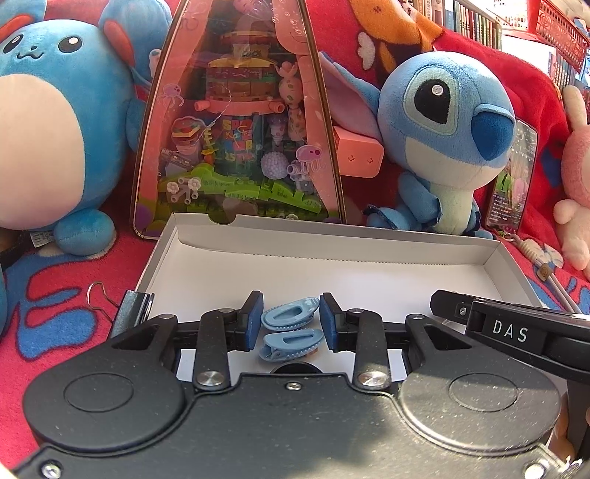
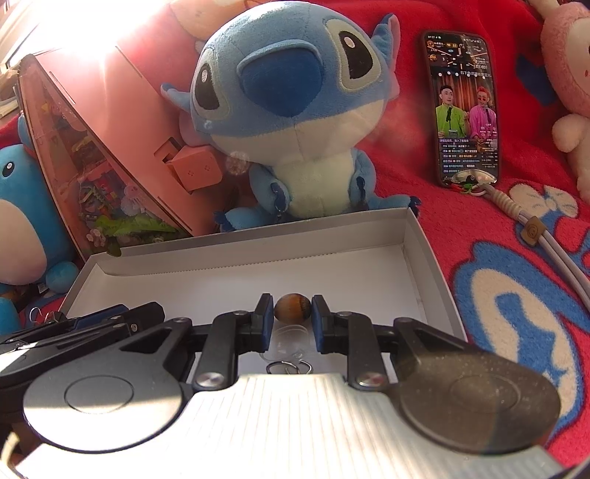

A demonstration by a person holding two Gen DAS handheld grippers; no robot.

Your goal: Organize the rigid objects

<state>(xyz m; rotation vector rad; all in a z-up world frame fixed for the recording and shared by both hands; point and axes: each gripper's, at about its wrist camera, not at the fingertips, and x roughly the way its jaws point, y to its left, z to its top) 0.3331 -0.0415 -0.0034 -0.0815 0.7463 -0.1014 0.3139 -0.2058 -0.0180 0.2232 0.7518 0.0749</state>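
Left hand-held gripper (image 1: 291,318) clamped on two blue clips (image 1: 290,328); right hand-held gripper (image 2: 293,318) pinching brown bead (image 2: 293,307).

Red patterned blanket (image 2: 479,221) underfoot — bookshelves (image 1: 475,22) behind, sunlight glaring from the left.

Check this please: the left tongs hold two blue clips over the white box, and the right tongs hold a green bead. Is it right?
Not quite. The bead in the right tongs is brown, as the right wrist view shows. The rest holds: the left tongs hold two blue clips over the white box.
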